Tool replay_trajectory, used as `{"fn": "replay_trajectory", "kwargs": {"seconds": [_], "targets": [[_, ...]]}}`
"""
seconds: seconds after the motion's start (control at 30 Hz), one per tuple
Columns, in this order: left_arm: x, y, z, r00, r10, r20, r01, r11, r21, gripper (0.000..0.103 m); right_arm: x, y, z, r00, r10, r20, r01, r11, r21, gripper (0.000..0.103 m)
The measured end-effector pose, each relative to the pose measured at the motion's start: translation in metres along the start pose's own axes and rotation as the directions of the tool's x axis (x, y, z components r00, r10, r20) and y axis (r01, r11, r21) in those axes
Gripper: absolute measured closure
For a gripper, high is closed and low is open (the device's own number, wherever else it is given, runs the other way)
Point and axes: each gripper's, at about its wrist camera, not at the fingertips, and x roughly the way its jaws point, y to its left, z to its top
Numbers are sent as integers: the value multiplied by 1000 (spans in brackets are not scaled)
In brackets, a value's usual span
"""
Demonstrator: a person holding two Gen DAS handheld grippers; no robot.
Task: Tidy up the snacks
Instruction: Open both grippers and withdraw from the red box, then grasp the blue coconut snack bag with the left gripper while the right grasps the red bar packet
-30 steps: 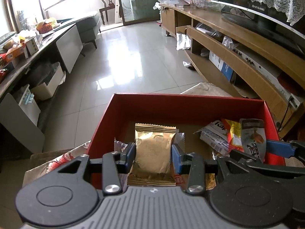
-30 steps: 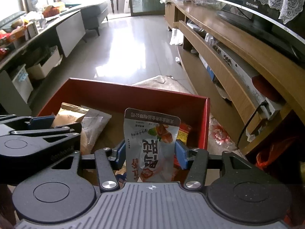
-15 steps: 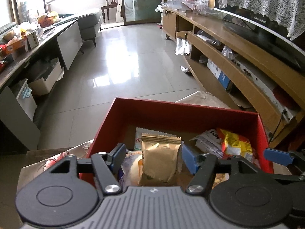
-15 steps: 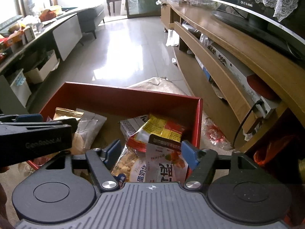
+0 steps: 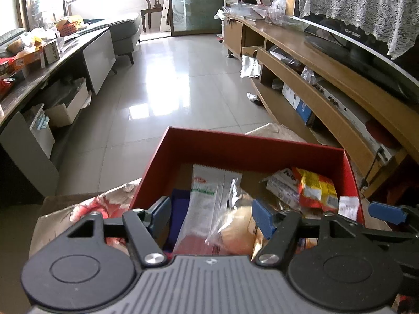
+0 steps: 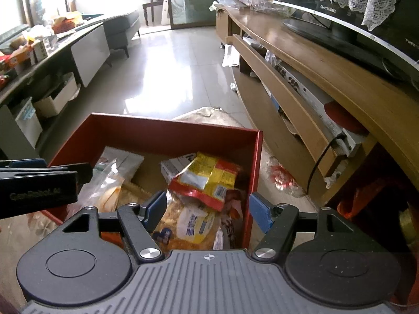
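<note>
yellow packet plainer from right, white sachet left

- daylight pours in from the big window at the far left, totally blown out white
- glossy pale tiled floor throws back a bright glare patch
- heavy fisheye bend, the long wooden TV cabinet curves hard and corners go black
- clear plastic snack packets nearest the lens look soft and smeared, far room stays sharp
</note>
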Motion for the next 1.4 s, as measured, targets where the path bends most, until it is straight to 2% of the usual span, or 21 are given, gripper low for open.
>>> {"fn": "replay_trajectory", "kwargs": {"seconds": [0.23, 0.47, 0.6, 0.67, 0.8, 0.87, 1.03, 1.17, 1.3, 1.4], "targets": [[-22, 14, -23, 1000, -13, -24, 13, 1000, -6, 30, -17, 3, -16, 1000, 8, -9, -8, 1000, -13, 27], [-21, 26, -62, 987, -60, -146, 52, 997, -56, 30, -34, 9, -35, 999, 27, -29, -28, 999, -43, 26], [-8, 14, -77, 981, -58, -186, 59, 998, 2, 30, -40, 6, -45, 998, 30, -47, -32, 998, -46, 26], [0, 11, -80, 978, -51, -203, 54, 999, 9, 30, -41, 3, -51, 998, 30, -59, -33, 998, -47, 26], [13, 4, -85, 962, -97, -255, 96, 995, -15, 29, -38, -3, -57, 996, 21, -89, -26, 998, -53, 26], [16, -3, -87, 963, -92, -255, 97, 995, 9, 24, -36, -7, -59, 995, 18, -97, -23, 999, -49, 26], [32, -10, -89, 957, -74, -280, 81, 997, 14, 19, -34, -15, -60, 994, 22, -110, -26, 999, -32, 24], [43, -9, -94, 952, -51, -301, 63, 998, 28, 8, -32, -16, -62, 992, 29, -121, -33, 999, -35, 24], [43, -7, -97, 949, -66, -308, 83, 996, 44, 7, -31, -17, -63, 991, 31, -129, -37, 999, -40, 23], [41, -3, -100, 948, -56, -313, 72, 997, 40, 9, -30, -17, -63, 990, 38, -136, -44, 998, -37, 23]]}}
